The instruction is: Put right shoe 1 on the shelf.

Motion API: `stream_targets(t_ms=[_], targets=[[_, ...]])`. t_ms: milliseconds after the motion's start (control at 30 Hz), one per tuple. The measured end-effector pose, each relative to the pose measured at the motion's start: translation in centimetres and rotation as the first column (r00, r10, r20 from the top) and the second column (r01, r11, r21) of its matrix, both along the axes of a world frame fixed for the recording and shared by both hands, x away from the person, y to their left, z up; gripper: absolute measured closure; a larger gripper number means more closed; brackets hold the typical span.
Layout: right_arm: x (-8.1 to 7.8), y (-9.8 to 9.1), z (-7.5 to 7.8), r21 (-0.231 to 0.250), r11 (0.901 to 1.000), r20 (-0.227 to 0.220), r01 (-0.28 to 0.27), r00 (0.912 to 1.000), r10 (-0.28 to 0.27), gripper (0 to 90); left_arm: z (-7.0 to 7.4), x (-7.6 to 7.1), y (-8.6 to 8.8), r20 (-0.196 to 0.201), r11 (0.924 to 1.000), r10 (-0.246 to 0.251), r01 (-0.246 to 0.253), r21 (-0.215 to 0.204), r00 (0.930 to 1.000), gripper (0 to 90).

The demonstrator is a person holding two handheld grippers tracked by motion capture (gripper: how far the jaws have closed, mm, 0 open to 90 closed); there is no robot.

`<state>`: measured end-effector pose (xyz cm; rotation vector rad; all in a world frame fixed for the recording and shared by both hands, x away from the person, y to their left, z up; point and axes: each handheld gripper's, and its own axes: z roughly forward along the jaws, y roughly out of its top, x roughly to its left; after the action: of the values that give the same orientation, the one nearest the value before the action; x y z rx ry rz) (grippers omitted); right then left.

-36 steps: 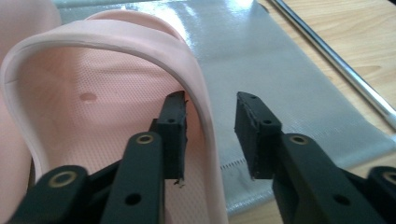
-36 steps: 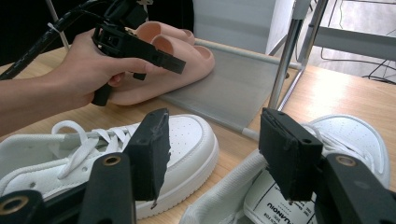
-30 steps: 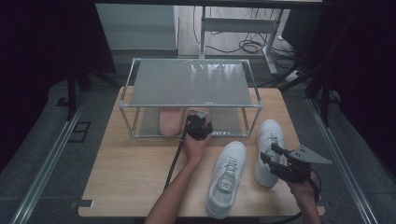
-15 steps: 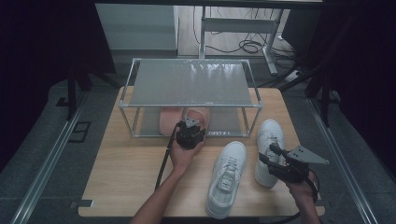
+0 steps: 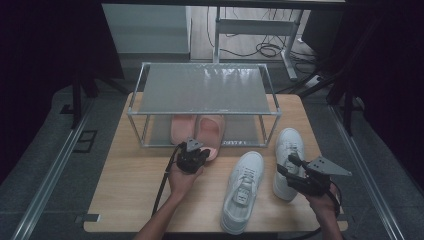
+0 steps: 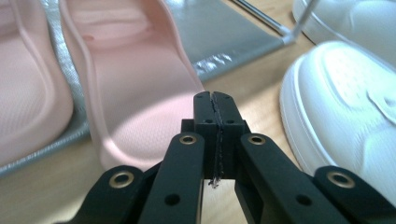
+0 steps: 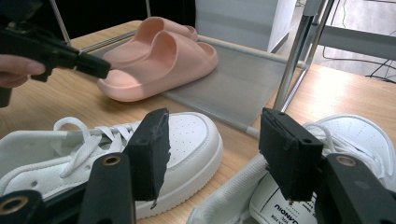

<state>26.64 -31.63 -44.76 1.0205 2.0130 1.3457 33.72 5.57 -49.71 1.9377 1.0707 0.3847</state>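
Pink foam slides, smooth and thick-soled with a pebbled footbed, sat as a pair on the grey mesh lower shelf (image 5: 250, 131) of a metal-framed rack (image 5: 203, 88) at the far side of the wooden table (image 5: 135, 185). The nearer slide (image 5: 214, 131) jutted off the shelf's front edge onto the table, and the other slide (image 5: 181, 127) lay just beside it, farther under the frosted top panel.

At the nearer slide's heel, the left gripper (image 6: 215, 105) had just been closing, and its black fingers (image 6: 204, 116) met pad to pad with nothing between them. In the left gripper view their tips hung just above the slide's heel; contact could not be judged.

Two white leather sneakers stood to the right of the slides on the bare table. The laced near sneaker (image 5: 243, 187) had a perforated, rounded toe pointing toward the rack, while the far sneaker (image 5: 288, 155) lay beside the rack's right front post (image 5: 263, 131).

Over these shoes the right gripper (image 7: 212, 154) hovered, its blocky fingers (image 7: 150, 149) set wide apart and gripping nothing. The rack's thin chrome post and the sneaker's toe stood between that gripper and the slides.
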Motion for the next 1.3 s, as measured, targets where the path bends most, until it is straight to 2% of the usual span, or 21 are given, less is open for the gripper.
stream_targets(t_ms=[233,433,800,1000,1300], targets=[[0.1,0.0,-0.1,0.001,1.0000,-0.005,0.000,1.0000,0.000,43.4,-0.8,-2.0,0.7,-0.016,0.9987,-0.049,0.050,0.011,0.9987,90.0],[0.1,0.1,-0.1,-0.001,1.0000,-0.005,-0.002,1.0000,0.002,43.4,-1.4,-2.5,0.3,-0.033,0.9962,-0.083,0.083,0.025,0.9961,90.0],[0.0,0.0,-0.1,-0.001,1.0000,-0.004,0.002,1.0000,-0.002,43.4,-2.4,-2.0,-0.9,-0.052,0.9930,-0.104,0.106,0.052,0.9933,90.0],[0.0,0.1,-0.1,-0.005,1.0000,-0.003,0.000,1.0000,0.000,43.4,-2.5,-1.4,-1.2,-0.036,0.9930,-0.086,0.089,0.078,0.9956,90.0],[0.0,0.1,-0.1,-0.003,1.0000,-0.004,0.000,1.0000,0.000,43.4,-2.7,-0.5,-1.4,-0.039,0.9945,-0.068,0.070,0.078,0.9970,90.0]])
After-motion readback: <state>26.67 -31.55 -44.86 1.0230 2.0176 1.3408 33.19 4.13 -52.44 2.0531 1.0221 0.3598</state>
